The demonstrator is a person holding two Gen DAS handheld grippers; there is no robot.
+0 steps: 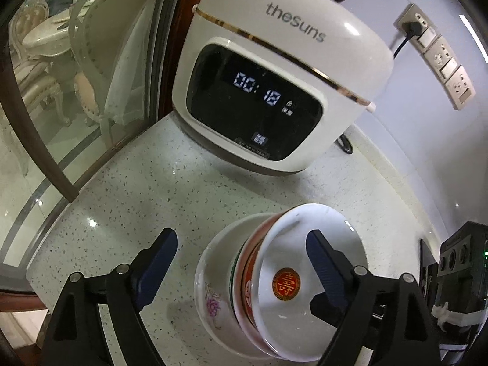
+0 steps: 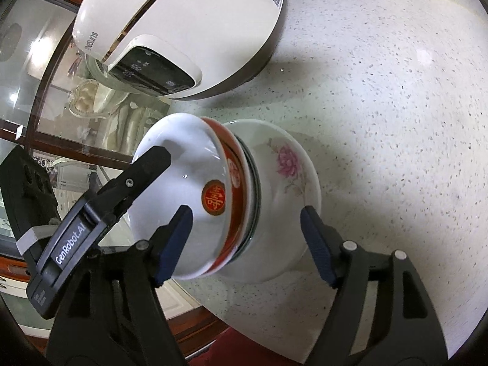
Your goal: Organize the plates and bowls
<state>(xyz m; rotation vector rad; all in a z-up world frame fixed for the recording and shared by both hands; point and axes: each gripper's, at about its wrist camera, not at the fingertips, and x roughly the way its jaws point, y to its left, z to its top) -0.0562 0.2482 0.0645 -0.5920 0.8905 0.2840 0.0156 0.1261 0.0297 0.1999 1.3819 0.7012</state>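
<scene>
The bowls (image 2: 231, 210) sit nested on the table (image 2: 381, 122) beside the rice cooker (image 2: 189, 15). Both grippers, left (image 1: 242, 270) and right (image 2: 247, 238), hover open-fingered, seemingly mid-stacking; next, straighten the tilted top bowl.

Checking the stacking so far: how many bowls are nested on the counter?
3, maybe more hidden: top white bowl, red-banded bowl beneath, floral bowl at bottom.

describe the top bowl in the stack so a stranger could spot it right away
Find the white rice cooker on the speckled counter; in front of it is a stack of nested bowls. The top bowl is white inside with a round red-and-gold emblem at its centre and a red band outside, while the bottom bowl is plain white with a pink flower.
</scene>
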